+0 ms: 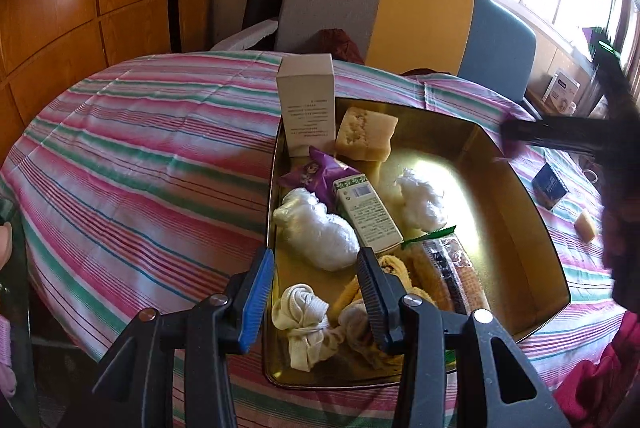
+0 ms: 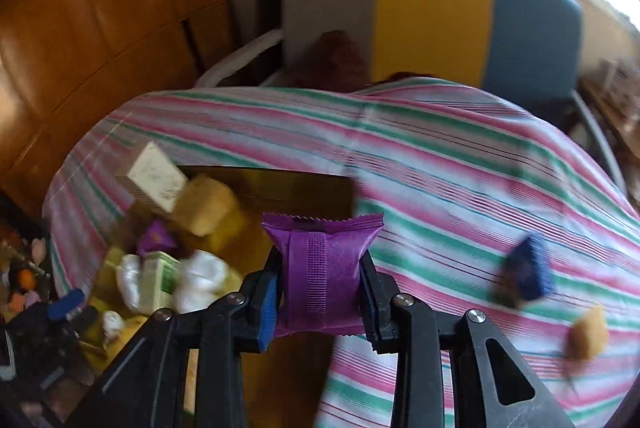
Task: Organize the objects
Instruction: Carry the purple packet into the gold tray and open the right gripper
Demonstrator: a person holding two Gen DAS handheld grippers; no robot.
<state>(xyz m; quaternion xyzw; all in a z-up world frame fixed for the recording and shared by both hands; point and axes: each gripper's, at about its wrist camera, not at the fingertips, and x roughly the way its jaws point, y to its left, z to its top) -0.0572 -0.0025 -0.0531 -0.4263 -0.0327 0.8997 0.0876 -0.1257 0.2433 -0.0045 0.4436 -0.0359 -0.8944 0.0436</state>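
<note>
The right gripper (image 2: 322, 302) fingers pinch a purple snack packet (image 2: 322, 268), held above the striped table (image 2: 460, 164) at the edge of the gold tray (image 2: 280, 184). The left gripper (image 1: 316, 292) fingers are spread and empty over the tray's near end, above a knotted cream cloth (image 1: 302, 324). Farther in lie a green-white carton (image 1: 368, 214), a yellow sponge (image 1: 366, 134) and a white box (image 1: 308, 104). A dark blue box (image 2: 528, 272) sits outside the tray.
</note>
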